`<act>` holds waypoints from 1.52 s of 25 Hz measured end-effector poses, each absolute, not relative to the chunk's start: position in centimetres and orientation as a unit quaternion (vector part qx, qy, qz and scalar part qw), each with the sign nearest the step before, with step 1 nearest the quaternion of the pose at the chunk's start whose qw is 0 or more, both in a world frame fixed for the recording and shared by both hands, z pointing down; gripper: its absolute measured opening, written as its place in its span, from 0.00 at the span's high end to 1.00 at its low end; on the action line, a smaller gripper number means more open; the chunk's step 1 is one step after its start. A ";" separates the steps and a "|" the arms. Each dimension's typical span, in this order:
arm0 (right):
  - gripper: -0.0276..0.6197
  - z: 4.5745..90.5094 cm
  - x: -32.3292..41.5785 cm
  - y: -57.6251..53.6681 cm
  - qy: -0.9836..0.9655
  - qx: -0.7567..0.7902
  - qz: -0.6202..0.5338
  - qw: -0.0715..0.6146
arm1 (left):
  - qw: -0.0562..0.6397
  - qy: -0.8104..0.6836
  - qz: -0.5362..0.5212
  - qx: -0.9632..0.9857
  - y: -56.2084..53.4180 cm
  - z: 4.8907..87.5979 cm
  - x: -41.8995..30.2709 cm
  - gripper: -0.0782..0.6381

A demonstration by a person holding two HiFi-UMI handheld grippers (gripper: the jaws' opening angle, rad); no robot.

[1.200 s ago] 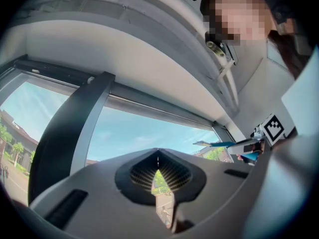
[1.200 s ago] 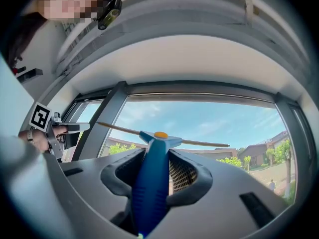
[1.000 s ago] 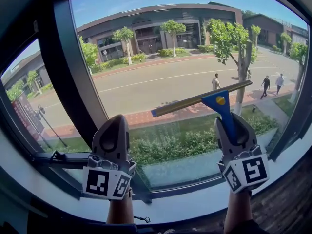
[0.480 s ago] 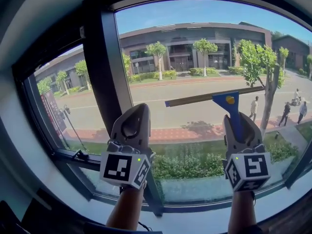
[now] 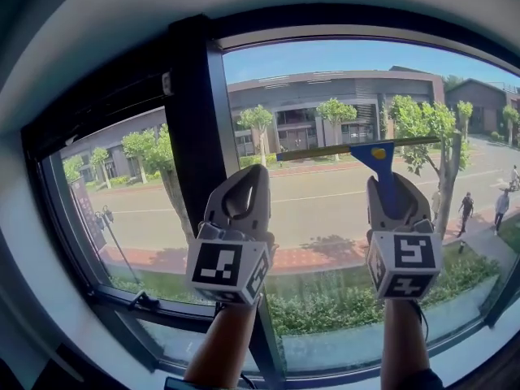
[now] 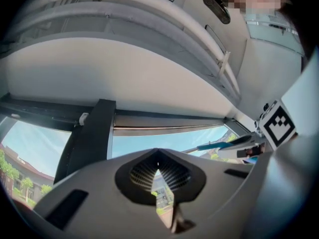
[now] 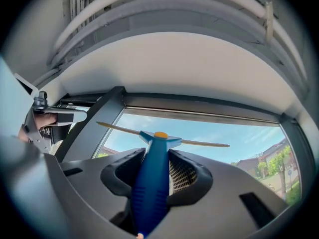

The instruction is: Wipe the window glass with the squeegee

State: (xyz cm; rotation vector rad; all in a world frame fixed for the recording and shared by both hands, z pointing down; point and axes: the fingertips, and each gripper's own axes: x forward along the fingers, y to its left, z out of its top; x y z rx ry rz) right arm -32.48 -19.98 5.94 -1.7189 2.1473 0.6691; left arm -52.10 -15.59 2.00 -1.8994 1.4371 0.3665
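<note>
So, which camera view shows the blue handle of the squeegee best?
The right gripper view: the blue handle runs up the centre, clamped in the right gripper. The head view shows its upper part and the blade from behind the gripper. The left gripper view shows only a small, distant sliver.

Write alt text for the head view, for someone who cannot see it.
The right gripper holds a blue-handled squeegee up at the window glass, its blade roughly level. The left gripper, shut and empty, is up beside it, in front of the dark window post. Outside are a sunny street, trees and buildings.
</note>
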 end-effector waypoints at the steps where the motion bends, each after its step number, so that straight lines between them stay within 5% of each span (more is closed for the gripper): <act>1: 0.74 5.2 -33.3 -20.3 0.747 -0.602 0.234 0.160 | 0.362 0.552 0.146 -0.737 -15.8 1.4 -52.4 0.89; 17: 0.74 -6.4 -40.3 -24.7 0.710 -0.623 0.259 0.203 | 0.432 0.483 0.179 -0.740 -18.0 -8.0 -52.4 0.89; 38: 0.74 -15.8 -44.0 -29.2 0.701 -0.621 0.283 0.207 | 0.436 0.521 0.181 -0.711 -19.5 -11.7 -52.3 0.89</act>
